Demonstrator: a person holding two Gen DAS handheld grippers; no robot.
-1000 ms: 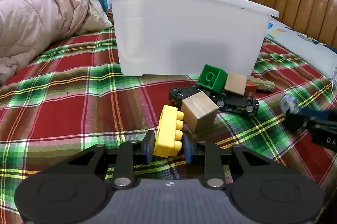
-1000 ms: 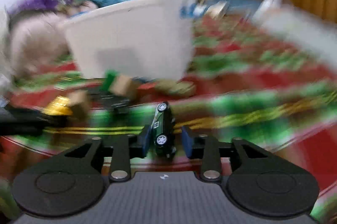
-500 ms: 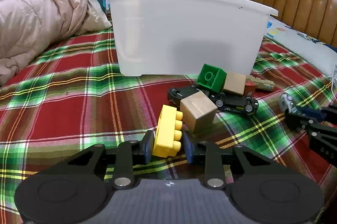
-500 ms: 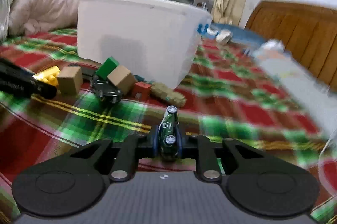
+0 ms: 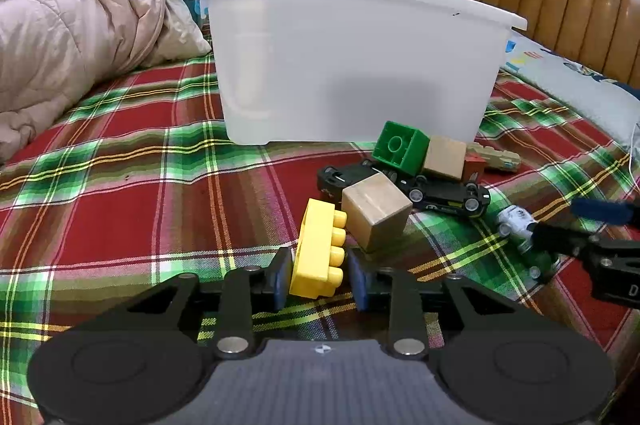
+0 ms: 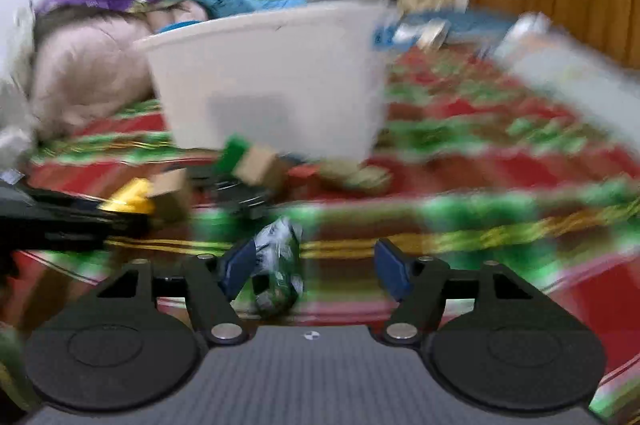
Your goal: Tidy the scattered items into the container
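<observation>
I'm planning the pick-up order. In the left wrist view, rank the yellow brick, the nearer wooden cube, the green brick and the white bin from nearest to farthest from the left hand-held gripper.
1. Yellow brick: between the left hand-held gripper's pads.
2. Wooden cube: just beyond, slightly right.
3. Green brick: farther right, in the toy pile.
4. White bin: farthest, behind the pile.

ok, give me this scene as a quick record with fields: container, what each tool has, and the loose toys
container: white plastic bin, upright on the plaid bedspread
left tool: around the yellow building brick, pads close against it
right tool: jaws opening, green and white toy car between them, unclamped
loose toys: green brick, two wooden cubes, black toy car
</observation>
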